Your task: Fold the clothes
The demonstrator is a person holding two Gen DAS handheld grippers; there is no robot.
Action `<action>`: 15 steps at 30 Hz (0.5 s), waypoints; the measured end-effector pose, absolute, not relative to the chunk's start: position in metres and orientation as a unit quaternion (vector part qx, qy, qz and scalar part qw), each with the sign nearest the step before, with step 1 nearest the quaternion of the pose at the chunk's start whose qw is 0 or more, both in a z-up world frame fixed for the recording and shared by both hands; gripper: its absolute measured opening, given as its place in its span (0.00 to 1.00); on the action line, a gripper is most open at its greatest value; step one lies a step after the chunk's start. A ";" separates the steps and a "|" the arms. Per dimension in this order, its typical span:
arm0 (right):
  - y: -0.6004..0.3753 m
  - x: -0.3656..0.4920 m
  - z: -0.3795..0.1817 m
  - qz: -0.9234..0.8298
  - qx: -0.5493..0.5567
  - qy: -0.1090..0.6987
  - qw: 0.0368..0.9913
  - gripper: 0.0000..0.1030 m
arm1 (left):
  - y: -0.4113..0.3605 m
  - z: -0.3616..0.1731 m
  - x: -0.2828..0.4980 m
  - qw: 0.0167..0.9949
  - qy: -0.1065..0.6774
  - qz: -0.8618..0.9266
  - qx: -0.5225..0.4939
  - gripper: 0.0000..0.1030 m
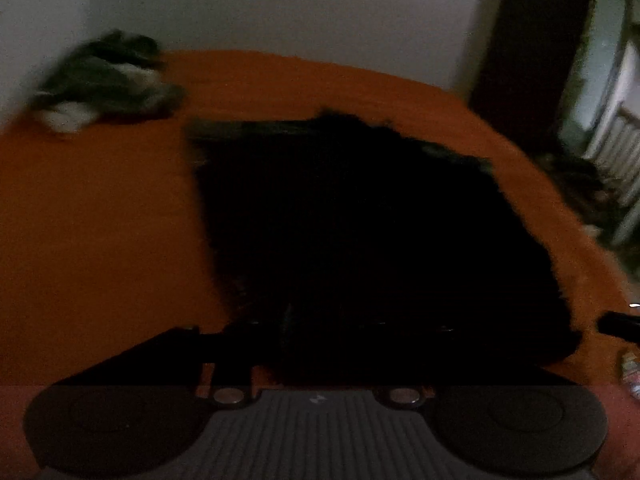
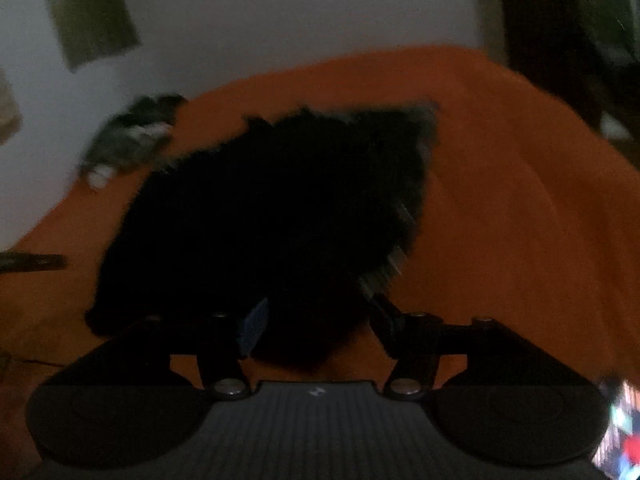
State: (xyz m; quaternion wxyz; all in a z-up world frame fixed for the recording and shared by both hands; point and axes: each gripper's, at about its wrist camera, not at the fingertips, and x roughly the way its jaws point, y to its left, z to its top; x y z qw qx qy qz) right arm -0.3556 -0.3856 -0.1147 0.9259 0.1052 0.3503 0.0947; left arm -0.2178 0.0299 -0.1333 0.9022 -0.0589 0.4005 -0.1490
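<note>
A black garment (image 1: pixel 352 216) lies spread on the orange bed sheet (image 1: pixel 100 208). In the left wrist view my left gripper (image 1: pixel 320 322) sits low over the garment's near edge. Its dark fingers merge with the black cloth, so the gap between them is unreadable. In the right wrist view the same garment (image 2: pixel 272 200) lies rumpled. My right gripper (image 2: pixel 316 316) stands open, its blue-padded finger (image 2: pixel 252 328) on the left and the other finger on the right. The garment's near edge lies between them, and the pads do not press on it.
A heap of dark and white clothes (image 1: pixel 108 80) (image 2: pixel 128 140) lies at the bed's far left by the white wall (image 1: pixel 320 8). A dark doorway (image 1: pixel 528 40) stands at the right. Bare orange sheet (image 2: pixel 520 200) lies right of the garment. A dark bar (image 2: pixel 32 262) pokes in from the left edge.
</note>
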 end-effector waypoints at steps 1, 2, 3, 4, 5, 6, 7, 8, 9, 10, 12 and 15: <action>-0.374 -0.343 -0.111 0.098 0.091 0.354 0.926 0.64 | 0.023 -0.133 -0.205 0.894 0.407 -0.175 -0.068 0.23; -0.362 -0.330 -0.107 0.098 0.077 0.357 0.926 0.62 | 0.014 -0.133 -0.193 0.888 0.409 -0.198 -0.072 0.24; -0.348 -0.315 -0.107 0.093 0.065 0.356 0.927 0.61 | 0.003 -0.134 -0.186 0.890 0.402 -0.204 -0.066 0.29; -0.335 -0.303 -0.108 0.098 0.058 0.354 0.928 0.49 | -0.009 -0.135 -0.183 0.899 0.388 -0.199 -0.053 0.36; -0.324 -0.296 -0.110 0.108 0.058 0.351 0.928 0.30 | -0.022 -0.136 -0.180 0.906 0.374 -0.193 -0.041 0.52; -0.315 -0.287 -0.113 0.114 0.058 0.350 0.928 0.17 | -0.034 -0.139 -0.179 0.910 0.367 -0.191 -0.030 0.54; -0.308 -0.280 -0.117 0.115 0.059 0.350 0.928 0.04 | -0.044 -0.145 -0.179 0.908 0.370 -0.193 -0.020 0.53; -0.302 -0.276 -0.123 0.113 0.064 0.353 0.927 0.06 | -0.054 -0.151 -0.180 0.907 0.374 -0.195 -0.010 0.44; -0.299 -0.276 -0.129 0.111 0.070 0.357 0.925 0.06 | -0.061 -0.158 -0.183 0.903 0.381 -0.199 -0.008 0.34; -0.297 -0.277 -0.137 0.111 0.075 0.362 0.923 0.05 | -0.064 -0.165 -0.187 0.896 0.393 -0.208 -0.015 0.32; -0.293 -0.285 -0.156 0.108 0.077 0.381 0.915 0.06 | -0.069 -0.187 -0.204 0.890 0.411 -0.198 -0.001 0.23; -0.292 -0.301 -0.185 0.108 0.053 0.406 0.906 0.05 | -0.060 -0.221 -0.222 0.882 0.441 -0.165 0.029 0.21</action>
